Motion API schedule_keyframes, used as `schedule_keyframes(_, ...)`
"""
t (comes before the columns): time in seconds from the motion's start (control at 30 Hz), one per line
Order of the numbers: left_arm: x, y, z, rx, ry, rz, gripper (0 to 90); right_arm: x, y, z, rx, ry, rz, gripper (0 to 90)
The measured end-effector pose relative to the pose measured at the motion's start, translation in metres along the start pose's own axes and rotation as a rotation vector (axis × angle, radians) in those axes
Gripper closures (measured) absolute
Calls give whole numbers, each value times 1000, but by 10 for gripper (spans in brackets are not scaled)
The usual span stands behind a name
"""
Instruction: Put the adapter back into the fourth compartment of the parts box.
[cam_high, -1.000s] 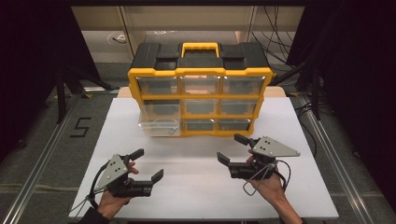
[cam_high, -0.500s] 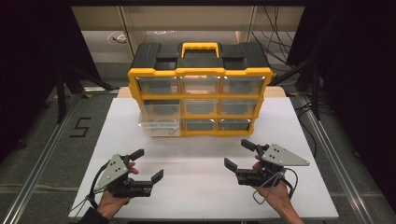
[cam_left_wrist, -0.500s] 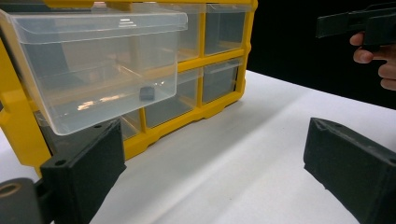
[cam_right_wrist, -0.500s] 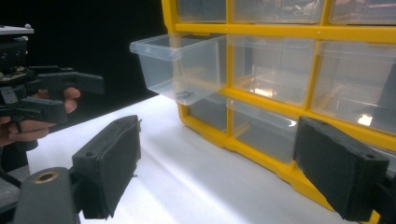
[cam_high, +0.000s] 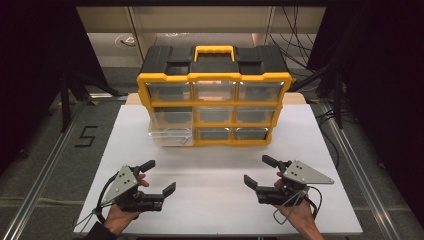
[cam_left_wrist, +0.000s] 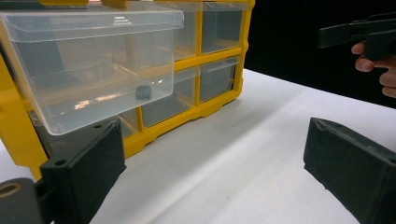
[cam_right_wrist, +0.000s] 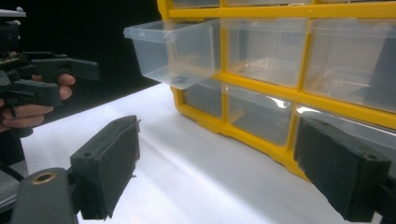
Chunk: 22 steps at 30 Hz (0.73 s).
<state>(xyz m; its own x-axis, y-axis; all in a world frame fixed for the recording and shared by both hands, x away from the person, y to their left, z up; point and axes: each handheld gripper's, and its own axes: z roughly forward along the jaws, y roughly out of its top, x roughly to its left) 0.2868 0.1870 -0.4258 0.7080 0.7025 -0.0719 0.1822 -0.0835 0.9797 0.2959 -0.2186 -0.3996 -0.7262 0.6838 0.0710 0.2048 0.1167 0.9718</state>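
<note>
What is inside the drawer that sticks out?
The pulled-out clear drawer holds one small dark block on its floor. The rest looks empty; the drawer's back end stays hidden inside the yellow organizer.

Yellow drawer cabinet (cam_high: 212, 105), middle-left clear drawer (cam_high: 171, 135) pulled out.

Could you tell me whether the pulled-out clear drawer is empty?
Not empty: the clear drawer holds one small dark piece on its floor.

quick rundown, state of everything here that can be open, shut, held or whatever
pulled-out drawer: slid partway out, one small dark piece inside
other drawers: pushed in
organizer handle: folded flat
left gripper: open, holding nothing
right gripper: open, holding nothing
</note>
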Motion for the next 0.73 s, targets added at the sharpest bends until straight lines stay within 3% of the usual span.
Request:
schedule_keyframes(0.27,0,0,0,0,-2,-1,49,0,-6,-7,0,-6,7,155)
schedule_keyframes(0.73,0,0,-1,1,2,-1,49,-1,-6,-5,-8,-6,0,156)
